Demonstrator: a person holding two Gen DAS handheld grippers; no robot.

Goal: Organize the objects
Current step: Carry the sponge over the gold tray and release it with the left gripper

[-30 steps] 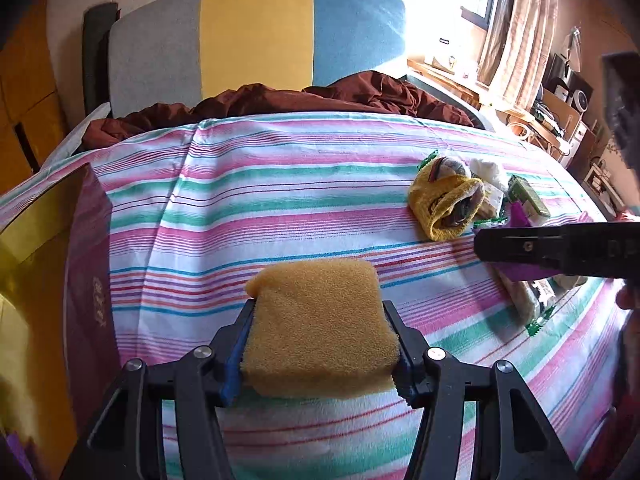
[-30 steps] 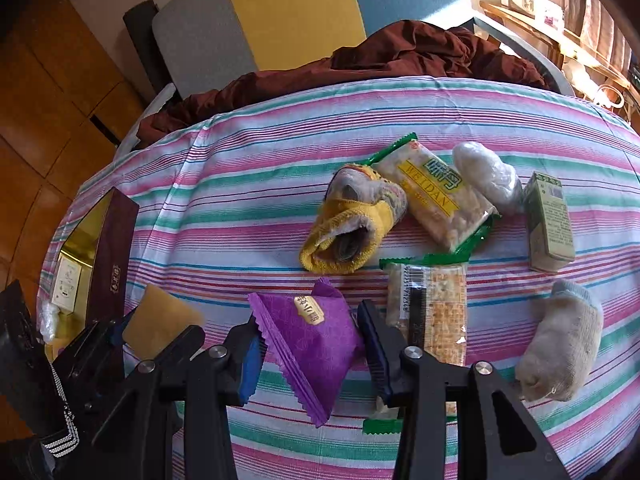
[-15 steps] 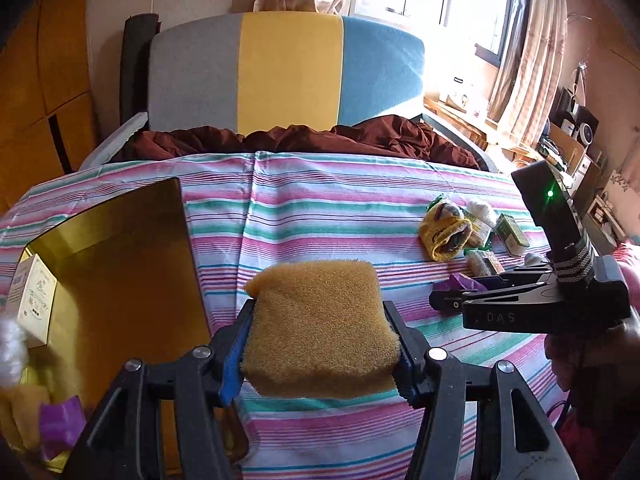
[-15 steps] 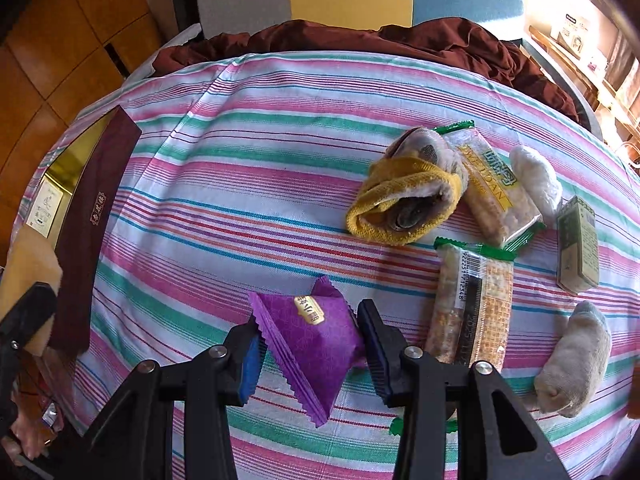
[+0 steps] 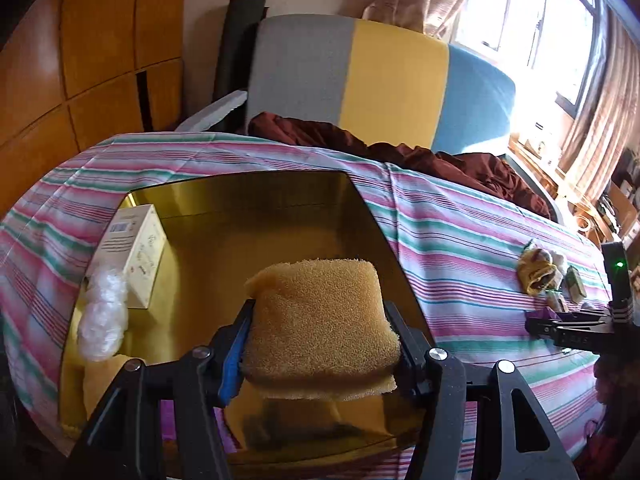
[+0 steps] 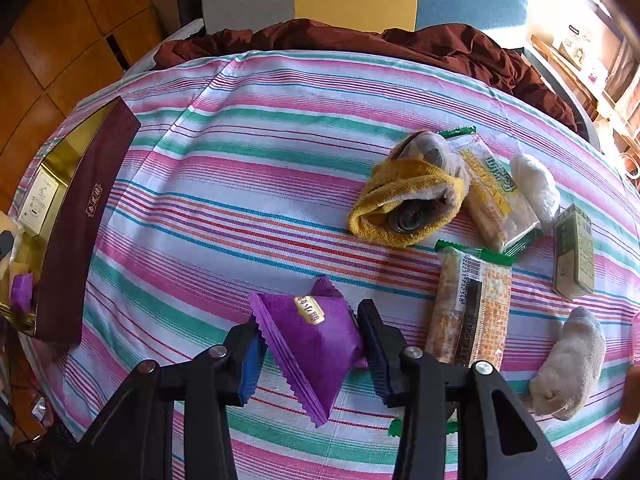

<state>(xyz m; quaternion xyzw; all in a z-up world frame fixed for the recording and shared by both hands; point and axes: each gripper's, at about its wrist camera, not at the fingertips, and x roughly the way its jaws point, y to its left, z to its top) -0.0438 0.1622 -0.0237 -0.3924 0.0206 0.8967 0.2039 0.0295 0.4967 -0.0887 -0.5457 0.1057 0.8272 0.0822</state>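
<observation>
Yellow-orange foam fills the left wrist view: a sponge [image 5: 320, 316] is clamped between the two fingers of the left hand-held gripper [image 5: 318, 334] and hangs over the open gold-lined box [image 5: 248, 216], which sits on the striped cloth [image 5: 460, 240] of the tabletop. Inside the box, along its left side, lie a white carton [image 5: 134, 248] and a clear plastic bundle [image 5: 102, 320]. The right hand-held gripper [image 6: 310, 344] is closed on a purple snack packet [image 6: 312, 340], pinching it at both sides above the cloth. Beyond it, on the right part of the tabletop, lie a yellow sock [image 6: 408, 192], two cracker packs [image 6: 472, 308], a green carton [image 6: 574, 252] and a beige sock [image 6: 570, 364], close together. The box's maroon outer wall [image 6: 76, 228] shows at the far left of the right wrist view.
</observation>
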